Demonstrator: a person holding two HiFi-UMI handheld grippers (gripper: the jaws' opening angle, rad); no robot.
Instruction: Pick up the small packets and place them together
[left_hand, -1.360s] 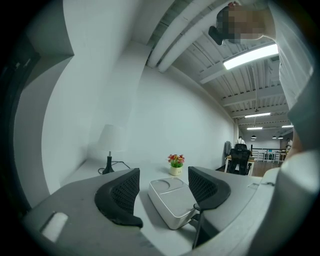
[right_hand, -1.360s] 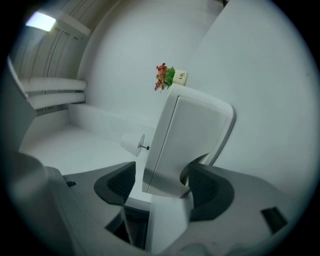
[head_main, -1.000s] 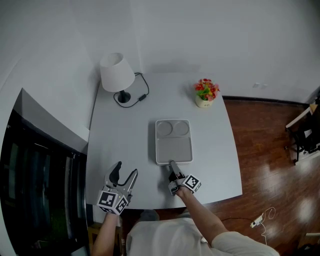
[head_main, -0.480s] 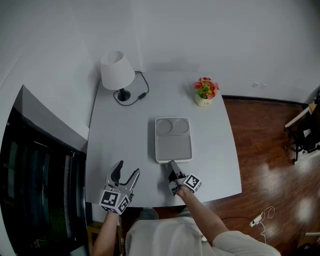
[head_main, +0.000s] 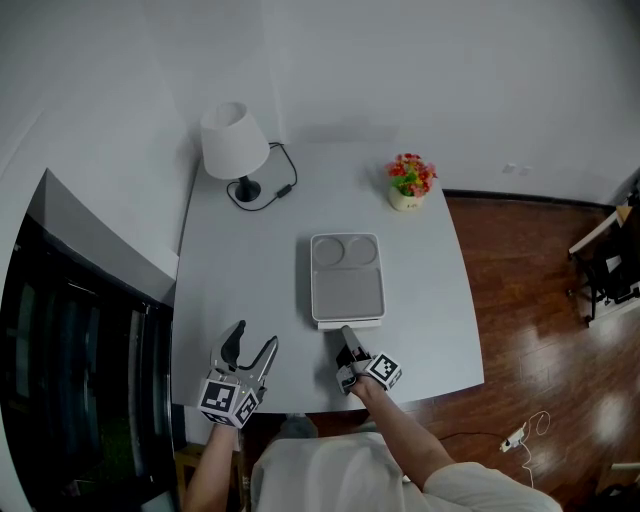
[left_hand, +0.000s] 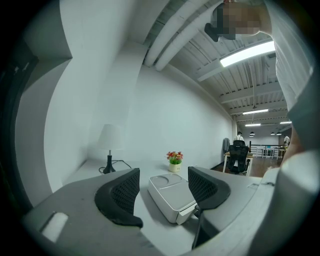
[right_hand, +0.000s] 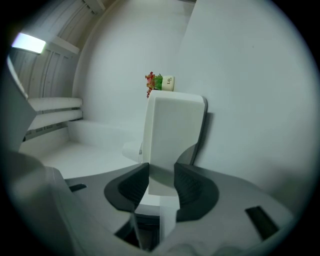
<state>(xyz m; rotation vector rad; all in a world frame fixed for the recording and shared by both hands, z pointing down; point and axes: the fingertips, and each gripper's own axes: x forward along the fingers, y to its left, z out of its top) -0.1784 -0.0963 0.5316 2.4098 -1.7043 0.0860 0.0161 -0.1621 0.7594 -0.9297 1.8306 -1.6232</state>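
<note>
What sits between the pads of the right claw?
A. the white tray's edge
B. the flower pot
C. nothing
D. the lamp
A: the right gripper view shows the edge of the white tray filling the gap of the right claw, which has just been closing.

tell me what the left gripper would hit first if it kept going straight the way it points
Probably the white rectangular plastic tray, whose near left corner lies in line between the open jaws of the left gripper. It tips slightly down, so the grey table top might come first.
</note>
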